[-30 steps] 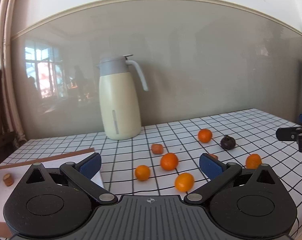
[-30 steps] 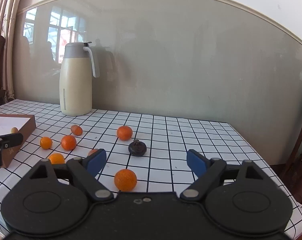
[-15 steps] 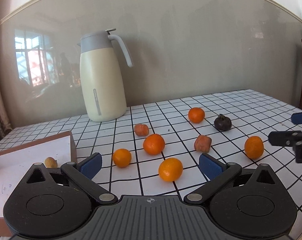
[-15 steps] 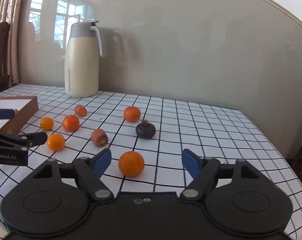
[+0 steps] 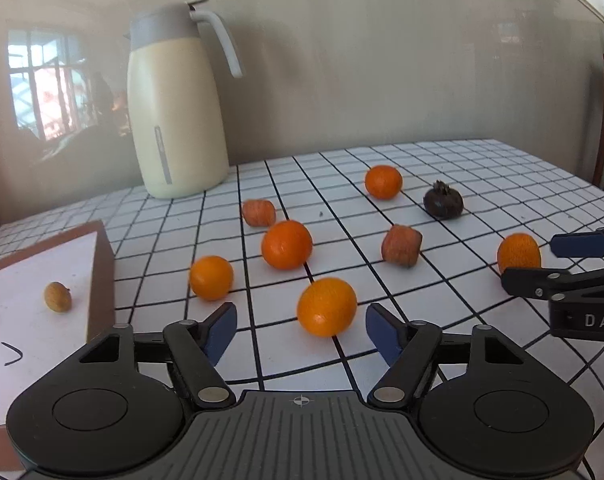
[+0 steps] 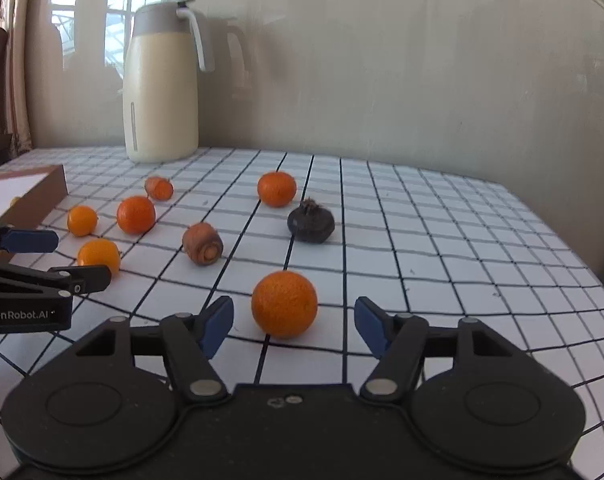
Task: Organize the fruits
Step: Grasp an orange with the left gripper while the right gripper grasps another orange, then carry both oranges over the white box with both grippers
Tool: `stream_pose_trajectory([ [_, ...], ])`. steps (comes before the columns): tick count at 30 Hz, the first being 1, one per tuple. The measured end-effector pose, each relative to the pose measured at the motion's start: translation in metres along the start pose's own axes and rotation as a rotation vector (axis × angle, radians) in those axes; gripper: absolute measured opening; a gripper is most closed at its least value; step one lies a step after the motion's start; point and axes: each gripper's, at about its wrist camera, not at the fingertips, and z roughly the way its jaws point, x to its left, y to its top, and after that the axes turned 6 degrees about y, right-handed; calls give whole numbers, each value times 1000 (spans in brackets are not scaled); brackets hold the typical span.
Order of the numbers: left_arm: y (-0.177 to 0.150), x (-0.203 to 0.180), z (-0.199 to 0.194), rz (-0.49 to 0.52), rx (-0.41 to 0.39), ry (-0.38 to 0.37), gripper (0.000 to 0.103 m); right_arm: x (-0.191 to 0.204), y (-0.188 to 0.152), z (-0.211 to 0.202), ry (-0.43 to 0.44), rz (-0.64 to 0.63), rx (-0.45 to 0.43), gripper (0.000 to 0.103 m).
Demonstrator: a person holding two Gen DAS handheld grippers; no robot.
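Several oranges lie on the checked tablecloth with a dark mangosteen and two brownish carrot-like pieces. My left gripper is open and empty, with an orange just beyond and between its fingertips. My right gripper is open and empty, with another orange between its fingertips. A brown box with a white floor at the left holds a small tan fruit.
A cream thermos jug stands at the back by the wall. The right gripper shows at the right edge of the left wrist view; the left gripper shows at the left edge of the right wrist view. The table edge is at the right.
Both grippers have moved forward and lower toward the fruit. Each now has an orange close in front, between its open fingertips. No fruit has moved.
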Motion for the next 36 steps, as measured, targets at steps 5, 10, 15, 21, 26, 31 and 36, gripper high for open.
stream_pose_trajectory([
  [5, 3, -3, 3, -5, 9, -18, 68, -1, 1, 3, -7, 22, 1, 49],
  [10, 7, -6, 7, -10, 18, -30, 53, 1, 2, 5, -5, 27, -2, 44],
  [15, 6, -8, 14, -8, 46, -37, 34, 4, 3, 11, -20, 19, 18, 28],
  [21, 6, -6, 10, -15, 32, -43, 34, 1, 3, 7, -38, 25, 11, 27],
  [26, 11, -3, -4, -17, 0, -50, 34, 0, 7, 0, -41, 25, -3, 27],
  [31, 17, 9, -21, -26, -26, -38, 34, 3, 13, -10, -41, 22, -20, 27],
  [36, 20, 23, -40, -33, -49, -29, 34, 12, 22, -22, -28, 18, -46, 27],
])
